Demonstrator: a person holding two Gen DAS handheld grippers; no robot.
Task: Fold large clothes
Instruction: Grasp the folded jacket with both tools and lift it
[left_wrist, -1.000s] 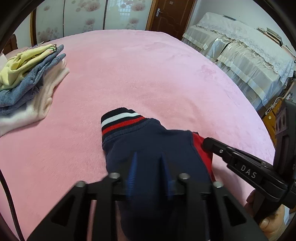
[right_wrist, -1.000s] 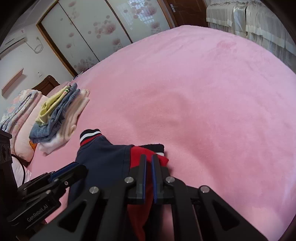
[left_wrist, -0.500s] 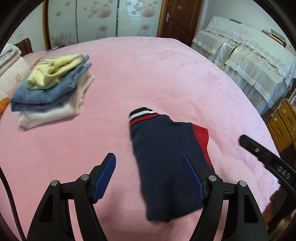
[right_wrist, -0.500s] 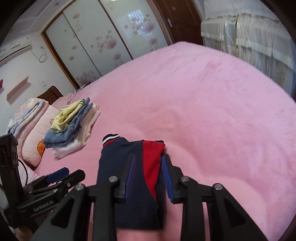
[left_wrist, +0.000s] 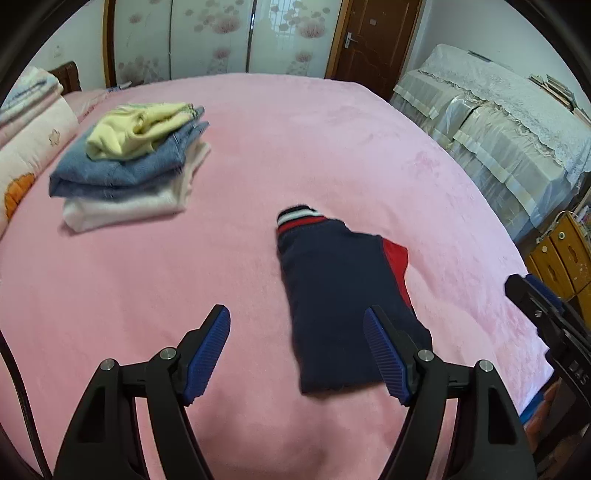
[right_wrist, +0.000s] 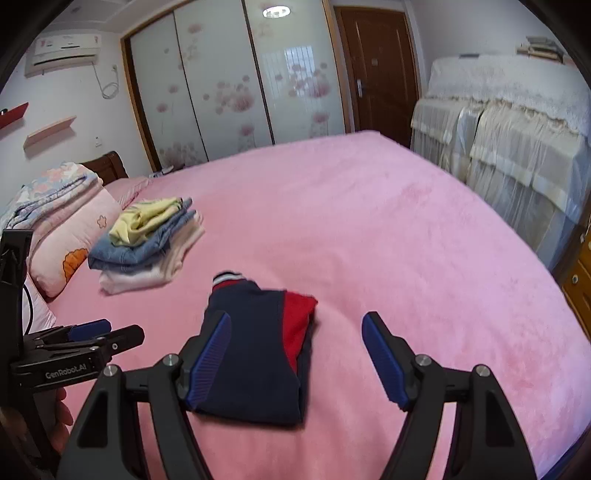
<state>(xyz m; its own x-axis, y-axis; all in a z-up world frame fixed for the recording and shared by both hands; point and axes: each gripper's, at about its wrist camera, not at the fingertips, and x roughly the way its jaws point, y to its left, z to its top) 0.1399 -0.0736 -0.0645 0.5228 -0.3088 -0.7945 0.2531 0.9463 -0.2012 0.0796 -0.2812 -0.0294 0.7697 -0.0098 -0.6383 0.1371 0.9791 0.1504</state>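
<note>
A folded navy garment (left_wrist: 343, 295) with a red panel and a striped cuff lies on the pink bed (left_wrist: 295, 147). It also shows in the right wrist view (right_wrist: 255, 343). My left gripper (left_wrist: 297, 354) is open and empty, raised above the bed at the garment's near left. My right gripper (right_wrist: 295, 354) is open and empty, raised over the garment's near end. The right gripper shows at the right edge of the left wrist view (left_wrist: 546, 317), and the left gripper shows at the left of the right wrist view (right_wrist: 88, 339).
A stack of folded clothes (left_wrist: 129, 162), yellow on denim on cream, sits at the far left of the bed, also in the right wrist view (right_wrist: 147, 240). Pillows (right_wrist: 66, 232) lie left. Covered furniture (left_wrist: 498, 129) and a wooden cabinet (left_wrist: 561, 254) stand right.
Both grippers opened and let go of the navy garment, then pulled back and up. The garment now lies folded on the bed.
</note>
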